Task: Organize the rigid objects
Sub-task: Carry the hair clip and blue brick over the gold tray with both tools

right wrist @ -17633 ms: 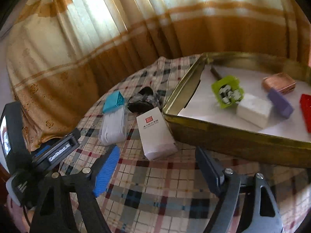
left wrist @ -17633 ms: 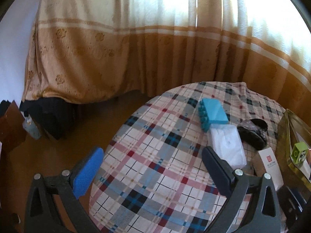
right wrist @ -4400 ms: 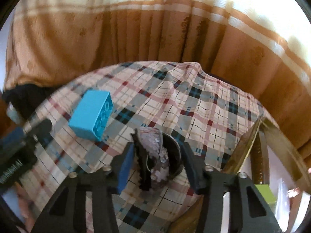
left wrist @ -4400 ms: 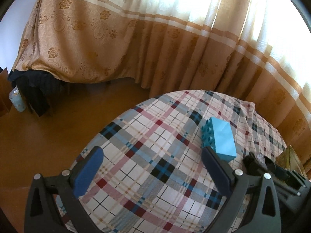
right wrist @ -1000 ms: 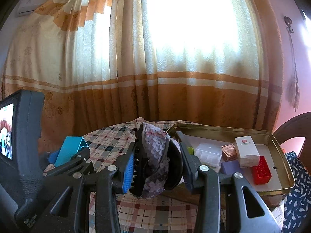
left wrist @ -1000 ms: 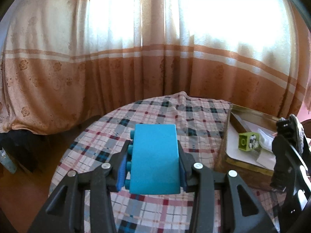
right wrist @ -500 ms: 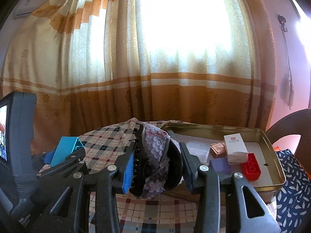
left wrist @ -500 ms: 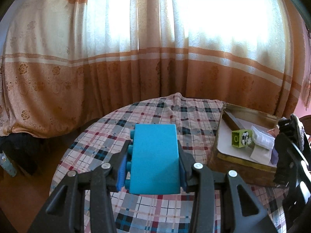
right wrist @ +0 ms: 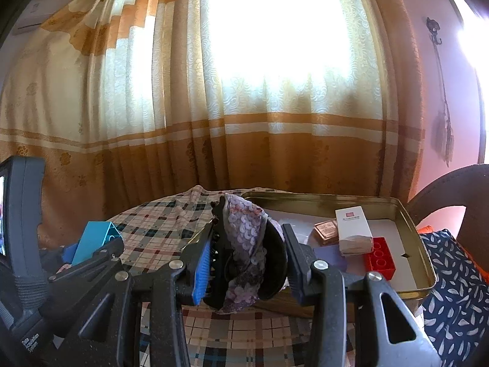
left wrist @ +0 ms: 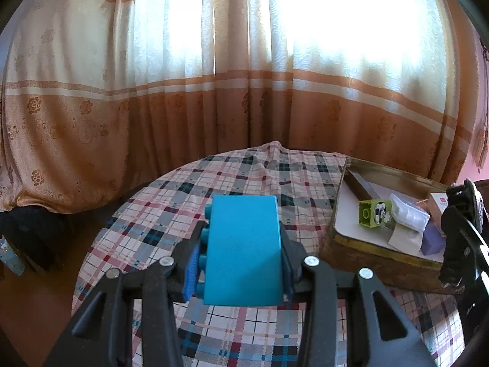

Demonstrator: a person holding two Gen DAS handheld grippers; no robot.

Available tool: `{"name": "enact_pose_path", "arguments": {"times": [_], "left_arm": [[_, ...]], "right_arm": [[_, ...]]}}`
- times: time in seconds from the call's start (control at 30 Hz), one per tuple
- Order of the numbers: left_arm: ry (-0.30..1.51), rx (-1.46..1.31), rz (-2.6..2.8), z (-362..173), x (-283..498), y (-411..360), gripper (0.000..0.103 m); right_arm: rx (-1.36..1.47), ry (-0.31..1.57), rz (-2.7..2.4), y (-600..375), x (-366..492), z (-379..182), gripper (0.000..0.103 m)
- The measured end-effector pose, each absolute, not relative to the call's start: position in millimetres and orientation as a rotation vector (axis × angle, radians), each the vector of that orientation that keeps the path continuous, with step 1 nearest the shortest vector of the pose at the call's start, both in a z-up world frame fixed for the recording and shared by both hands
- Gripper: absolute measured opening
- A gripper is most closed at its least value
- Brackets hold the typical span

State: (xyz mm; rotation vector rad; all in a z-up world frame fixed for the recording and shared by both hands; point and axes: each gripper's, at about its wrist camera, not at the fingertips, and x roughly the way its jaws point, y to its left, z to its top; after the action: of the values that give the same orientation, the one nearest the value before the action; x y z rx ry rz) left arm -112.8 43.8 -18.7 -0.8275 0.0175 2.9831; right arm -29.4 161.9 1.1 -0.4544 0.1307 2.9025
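My left gripper (left wrist: pixel 241 250) is shut on a cyan toy brick (left wrist: pixel 244 249) and holds it above the plaid table (left wrist: pixel 195 195). The brick also shows in the right wrist view (right wrist: pixel 94 240). My right gripper (right wrist: pixel 247 253) is shut on a black hair claw clip with purple sequins (right wrist: pixel 244 244), held above the table in front of the gold tin tray (right wrist: pixel 418 241). The tray (left wrist: pixel 366 260) sits at the right of the left wrist view and holds a green block (left wrist: pixel 374 212), a clear plastic box (left wrist: pixel 408 214), a white carton (right wrist: pixel 353 227), a red brick (right wrist: pixel 379 257), a copper box (right wrist: pixel 325 229) and a purple block (right wrist: pixel 330 255).
Orange and cream curtains (left wrist: pixel 244 91) hang behind the round table. A dark chair back (right wrist: pixel 458 195) and a navy patterned cushion (right wrist: pixel 452 290) are at the right. Brown floor (left wrist: pixel 30 305) lies left of the table.
Both grippers have shifted slightly; the tray now looks a little nearer and lower in both views. Each gripper still holds its object.
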Motion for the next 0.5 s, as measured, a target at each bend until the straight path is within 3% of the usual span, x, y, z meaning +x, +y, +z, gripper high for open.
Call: {"name": "enact_pose_path", "arguments": {"times": [0.5], "left_arm": [[0.077, -0.812, 2.95, -18, -109, 68, 0.042]], "right_arm": [[-0.45, 0.158, 2.876, 180, -25, 1, 0.045]]}}
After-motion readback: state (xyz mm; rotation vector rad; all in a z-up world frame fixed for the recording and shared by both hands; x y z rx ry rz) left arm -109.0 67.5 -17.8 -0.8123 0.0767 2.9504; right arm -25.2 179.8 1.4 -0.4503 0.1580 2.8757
